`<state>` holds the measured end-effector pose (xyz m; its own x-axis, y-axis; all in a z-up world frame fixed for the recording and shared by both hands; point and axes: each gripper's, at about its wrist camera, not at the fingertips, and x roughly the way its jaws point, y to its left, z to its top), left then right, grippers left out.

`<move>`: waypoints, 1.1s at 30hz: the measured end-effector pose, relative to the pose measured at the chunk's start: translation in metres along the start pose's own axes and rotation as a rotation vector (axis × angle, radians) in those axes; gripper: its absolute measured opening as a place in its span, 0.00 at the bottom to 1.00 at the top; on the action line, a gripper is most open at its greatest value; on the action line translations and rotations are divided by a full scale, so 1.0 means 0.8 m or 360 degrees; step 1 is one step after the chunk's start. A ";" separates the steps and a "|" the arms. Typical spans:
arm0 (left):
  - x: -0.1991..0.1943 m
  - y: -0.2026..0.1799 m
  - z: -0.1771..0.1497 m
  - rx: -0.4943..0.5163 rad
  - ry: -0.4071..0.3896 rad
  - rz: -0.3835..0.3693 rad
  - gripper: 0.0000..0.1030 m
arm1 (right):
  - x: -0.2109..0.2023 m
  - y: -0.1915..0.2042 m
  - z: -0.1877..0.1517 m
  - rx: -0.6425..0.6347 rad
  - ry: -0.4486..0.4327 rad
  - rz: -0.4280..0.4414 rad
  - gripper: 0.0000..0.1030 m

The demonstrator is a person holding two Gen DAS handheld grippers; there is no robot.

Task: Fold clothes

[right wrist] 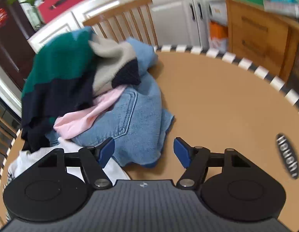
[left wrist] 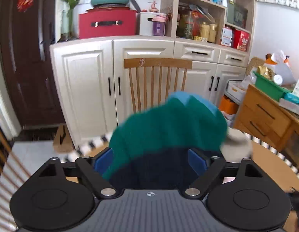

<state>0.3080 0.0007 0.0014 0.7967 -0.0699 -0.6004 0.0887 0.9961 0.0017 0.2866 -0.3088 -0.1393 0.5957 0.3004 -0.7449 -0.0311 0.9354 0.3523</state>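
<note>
- Left gripper [left wrist: 150,161]: the jaws stand wide apart. The striped sweater [left wrist: 168,127], banded green, navy and light blue, lies between the two blue pads [left wrist: 196,159] and bulges up ahead of them. The fabric fills most of the gap; whether either pad presses on it cannot be told, since the picture is blurred there.
- Right gripper [right wrist: 143,151]: the jaws stand partly open and hold nothing. Bare desk [right wrist: 217,100] and the near edge of the blue jeans [right wrist: 130,123] show between the pads.
- Clothes pile, right wrist view: it lies on the left part of the round brown desk, ahead and to the left of the right jaws.
- Pile order: the striped sweater sits on the upper left, with a beige garment [right wrist: 110,61] beside it. A pink garment [right wrist: 87,119] lies under both and rests on the jeans.
- A white garment [right wrist: 43,154] lies at the near left, partly behind the right gripper's left finger.
- The desk has a black-and-white striped rim [right wrist: 246,63].
- Background: a wooden chair [left wrist: 157,81] stands behind the desk, in front of white cabinets [left wrist: 85,85].
</note>
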 end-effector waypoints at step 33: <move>0.297 -0.051 0.055 0.0391 0.0139 0.0204 0.30 | 0.180 0.067 0.119 -0.0072 -0.0006 0.0004 0.11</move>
<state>0.5200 -0.0587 -0.1063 0.7573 0.0714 -0.6492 0.1412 0.9526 0.2695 0.4471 -0.2332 -0.1735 0.5987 0.3021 -0.7418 -0.0687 0.9421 0.3282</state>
